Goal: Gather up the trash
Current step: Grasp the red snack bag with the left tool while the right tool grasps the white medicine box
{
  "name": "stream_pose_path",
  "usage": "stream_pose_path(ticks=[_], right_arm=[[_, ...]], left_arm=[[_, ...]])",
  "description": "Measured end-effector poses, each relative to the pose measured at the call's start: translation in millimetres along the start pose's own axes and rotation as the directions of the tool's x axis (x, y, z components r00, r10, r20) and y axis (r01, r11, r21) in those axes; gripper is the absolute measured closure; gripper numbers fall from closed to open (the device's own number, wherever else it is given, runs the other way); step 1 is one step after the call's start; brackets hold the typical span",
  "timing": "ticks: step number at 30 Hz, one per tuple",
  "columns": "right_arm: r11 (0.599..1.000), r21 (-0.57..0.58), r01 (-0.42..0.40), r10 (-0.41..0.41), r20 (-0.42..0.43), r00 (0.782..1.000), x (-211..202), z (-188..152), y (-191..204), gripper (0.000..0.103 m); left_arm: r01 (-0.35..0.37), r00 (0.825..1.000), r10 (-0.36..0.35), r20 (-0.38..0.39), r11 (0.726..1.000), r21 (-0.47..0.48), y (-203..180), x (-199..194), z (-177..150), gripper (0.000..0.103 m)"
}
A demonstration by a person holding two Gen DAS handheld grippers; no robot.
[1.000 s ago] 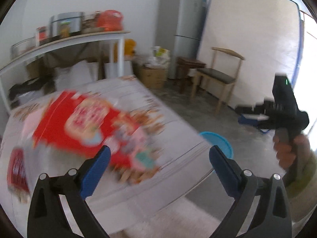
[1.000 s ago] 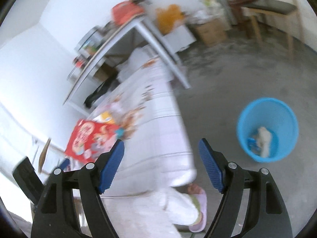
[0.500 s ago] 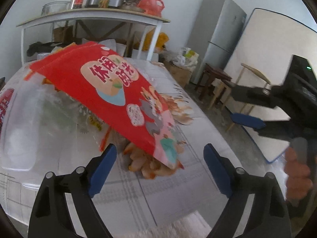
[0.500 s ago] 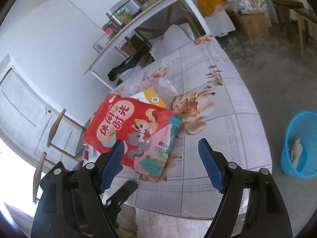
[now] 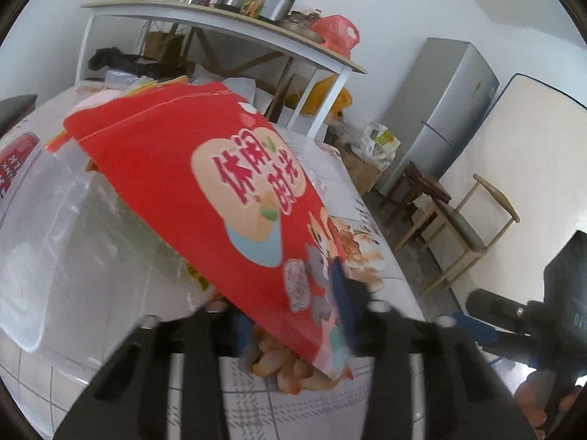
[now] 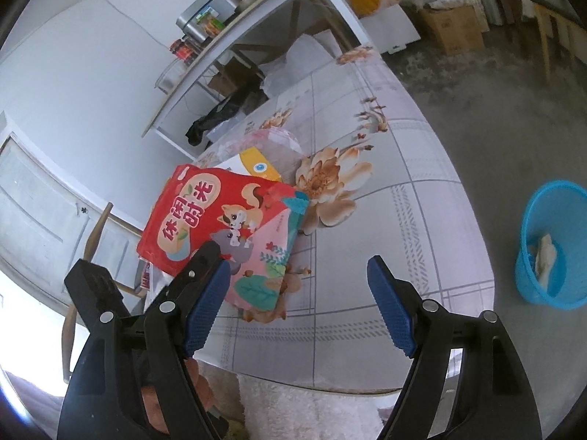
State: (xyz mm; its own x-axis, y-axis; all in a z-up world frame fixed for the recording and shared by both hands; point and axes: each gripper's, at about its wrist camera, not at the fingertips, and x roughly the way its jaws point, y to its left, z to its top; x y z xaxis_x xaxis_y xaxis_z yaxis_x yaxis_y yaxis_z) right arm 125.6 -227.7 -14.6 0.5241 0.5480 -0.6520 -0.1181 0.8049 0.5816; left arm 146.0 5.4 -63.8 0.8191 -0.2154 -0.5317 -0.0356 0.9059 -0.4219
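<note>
The left hand-held gripper (image 5: 293,315) is clamped on the lower corner of the red snack bag (image 5: 227,198), which lies tilted on the tabletop (image 6: 403,198) over other litter: a clear plastic bag (image 5: 62,256) just beside it and a yellow-and-white packet (image 6: 256,163) poking out behind. The right hand-held gripper (image 6: 297,308) hangs above the tabletop's near edge with its jaws spread wide, holding nothing (the left tool crosses just in front of its left finger). A blue bin (image 6: 550,249) stands on the floor well apart from the bag, with some crumpled paper already inside. Behind the tabletop stands a white shelf (image 5: 227,25) loaded with pots and jars; a fridge (image 5: 440,110) and a wooden chair (image 5: 469,227) stand farther off.
</note>
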Motion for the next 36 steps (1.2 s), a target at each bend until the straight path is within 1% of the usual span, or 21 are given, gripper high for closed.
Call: stream_pose_path(ticks=[1,3,6,8,12,15,17,19,22,26,29,31,32,33,34,35,36], right_arm=[[1.000,0.000,0.001,-0.001,0.003,1.000,-1.0,-0.2,-0.4,0.029],[1.000,0.002,0.003,-0.003,0.005,1.000,-3.4,-0.2,-1.6,0.029],[1.000,0.006,0.013,-0.013,0.012,1.000,-7.7,-0.7,-4.2,0.029],[1.000,0.010,0.021,-0.021,0.020,1.000,-12.1,-0.6,-6.3,0.029],[0.999,0.028,0.035,-0.036,0.041,0.999,-22.5,-1.2,-12.3,0.030],[0.998,0.042,0.051,-0.054,0.056,0.997,-29.5,-3.1,-16.2,0.030],[0.997,0.050,0.060,-0.063,0.061,0.996,-32.9,-4.3,-18.3,0.030],[0.996,0.056,0.066,-0.070,0.067,0.995,-36.1,-5.6,-19.3,0.030],[0.996,0.056,0.072,-0.076,0.076,0.994,-38.5,-6.8,-17.8,0.030],[0.996,0.037,0.078,-0.080,0.080,0.994,-37.6,-6.6,-10.9,0.030],[0.995,-0.018,0.094,-0.093,0.076,0.993,-30.5,-3.9,2.6,0.030],[0.990,-0.082,0.112,-0.106,0.071,0.992,-22.2,-1.1,17.4,0.030],[0.981,-0.140,0.131,-0.122,0.070,0.990,-15.9,1.5,29.2,0.030],[0.964,-0.217,0.155,-0.142,0.075,0.987,-9.2,4.1,43.2,0.030],[0.933,-0.313,0.180,-0.160,0.087,0.983,-2.1,6.2,58.7,0.030],[0.897,-0.395,0.197,-0.170,0.102,0.980,4.2,6.6,71.2,0.030],[0.852,-0.480,0.209,-0.176,0.114,0.978,10.7,6.9,83.0,0.029]], left_arm=[[-0.005,1.000,0.005,-0.003,1.000,0.000,0.8,0.1,1.1,0.082],[0.002,1.000,-0.002,0.004,1.000,0.009,0.6,-3.0,1.7,0.091],[0.016,0.999,-0.018,0.037,0.998,0.056,-8.2,-13.6,1.0,0.098],[0.030,0.997,-0.038,0.068,0.993,0.113,-18.1,-24.0,-0.6,0.101],[0.070,0.990,-0.095,0.106,0.973,0.219,-39.9,-42.2,-2.2,0.103],[0.098,0.978,-0.148,0.144,0.947,0.306,-58.1,-60.1,-4.2,0.103],[0.112,0.971,-0.175,0.163,0.935,0.336,-63.5,-70.0,-4.3,0.103],[0.133,0.963,-0.204,0.174,0.926,0.353,-66.9,-80.3,-2.0,0.103],[0.133,0.959,-0.213,0.189,0.922,0.364,-63.9,-91.5,-1.9,0.103],[0.132,0.955,-0.213,0.208,0.930,0.343,-56.4,-102.4,7.7,0.103],[0.109,0.954,-0.189,0.233,0.943,0.316,-40.9,-114.4,18.3,0.103],[0.100,0.955,-0.173,0.243,0.953,0.286,-27.6,-123.1,27.8,0.103],[0.097,0.955,-0.165,0.246,0.958,0.269,-19.4,-127.6,32.3,0.103],[0.092,0.955,-0.158,0.250,0.962,0.256,-12.4,-131.9,36.6,0.103],[0.083,0.955,-0.149,0.258,0.965,0.249,-4.2,-136.8,42.1,0.103],[0.077,0.955,-0.143,0.260,0.966,0.247,1.5,-140.2,46.5,0.103],[0.073,0.955,-0.138,0.261,0.967,0.244,7.9,-144.0,50.2,0.103]])
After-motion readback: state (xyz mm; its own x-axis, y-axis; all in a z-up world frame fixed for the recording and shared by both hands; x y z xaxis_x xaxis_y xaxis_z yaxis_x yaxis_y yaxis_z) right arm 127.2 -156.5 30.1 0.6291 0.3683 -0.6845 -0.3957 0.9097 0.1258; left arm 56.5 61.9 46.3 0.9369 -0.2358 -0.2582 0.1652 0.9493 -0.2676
